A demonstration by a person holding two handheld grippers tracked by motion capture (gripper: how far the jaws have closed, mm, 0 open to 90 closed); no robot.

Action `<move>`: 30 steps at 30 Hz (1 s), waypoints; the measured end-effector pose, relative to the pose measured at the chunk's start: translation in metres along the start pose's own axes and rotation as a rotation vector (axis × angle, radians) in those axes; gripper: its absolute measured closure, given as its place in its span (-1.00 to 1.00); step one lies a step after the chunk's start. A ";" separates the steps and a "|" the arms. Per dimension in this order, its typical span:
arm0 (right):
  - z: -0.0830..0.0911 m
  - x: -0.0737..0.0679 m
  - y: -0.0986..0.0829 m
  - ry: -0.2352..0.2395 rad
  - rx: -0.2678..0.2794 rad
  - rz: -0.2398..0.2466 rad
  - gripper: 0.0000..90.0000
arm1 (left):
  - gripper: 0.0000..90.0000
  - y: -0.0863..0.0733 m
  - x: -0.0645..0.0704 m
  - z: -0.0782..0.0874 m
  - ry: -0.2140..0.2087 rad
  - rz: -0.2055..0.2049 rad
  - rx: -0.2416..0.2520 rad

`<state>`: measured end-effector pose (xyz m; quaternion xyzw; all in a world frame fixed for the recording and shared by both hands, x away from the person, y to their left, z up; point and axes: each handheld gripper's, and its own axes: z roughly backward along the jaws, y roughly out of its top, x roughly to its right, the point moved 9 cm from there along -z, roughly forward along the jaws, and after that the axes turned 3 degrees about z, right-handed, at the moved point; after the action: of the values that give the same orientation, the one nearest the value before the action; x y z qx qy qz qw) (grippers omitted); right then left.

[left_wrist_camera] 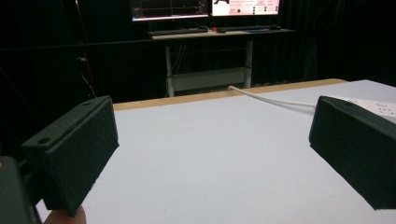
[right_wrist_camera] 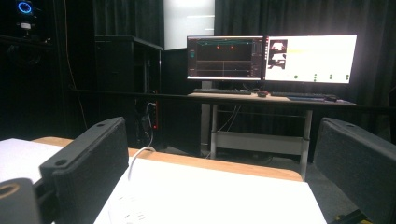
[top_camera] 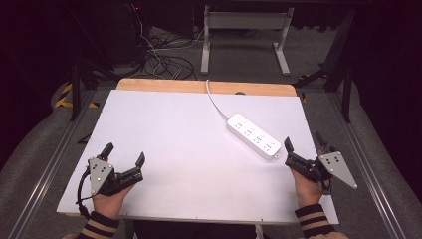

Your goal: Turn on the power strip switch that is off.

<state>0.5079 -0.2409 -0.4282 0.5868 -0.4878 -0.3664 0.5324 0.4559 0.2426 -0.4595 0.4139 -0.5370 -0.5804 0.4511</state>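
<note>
Right hand-held gripper (top_camera: 302,152), jaws wide and empty, sits just beside the power strip (top_camera: 253,136) for an unobstructed approach; left hand-held gripper (top_camera: 125,159), equally wide, idles well apart from it.

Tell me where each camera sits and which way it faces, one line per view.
High view: above the person's side, looking forward and down on the white table; shows both hands, left tongs, right tongs.
Left gripper view: rides the left tongs, low over the table, facing the far edge; jaws wide apart.
Right gripper view: rides the right tongs, facing the monitors; jaws apart.
Shared: the power strip and its cord.
</note>
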 end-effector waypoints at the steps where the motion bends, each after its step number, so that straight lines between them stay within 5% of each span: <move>1: 0.000 0.000 0.000 0.001 0.000 0.007 -0.94 | -0.96 0.000 0.000 0.000 0.000 0.001 0.000; 12: -0.001 -0.003 -0.001 0.010 0.009 0.020 -0.99 | -0.96 0.000 0.001 -0.001 -0.004 -0.003 0.002; 30: -0.008 -0.012 -0.014 0.046 -0.081 0.039 -0.92 | -0.96 -0.001 0.000 0.002 0.004 -0.004 -0.001</move>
<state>0.5152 -0.2282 -0.4416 0.5635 -0.4716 -0.3620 0.5737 0.4538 0.2434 -0.4604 0.4160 -0.5348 -0.5807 0.4514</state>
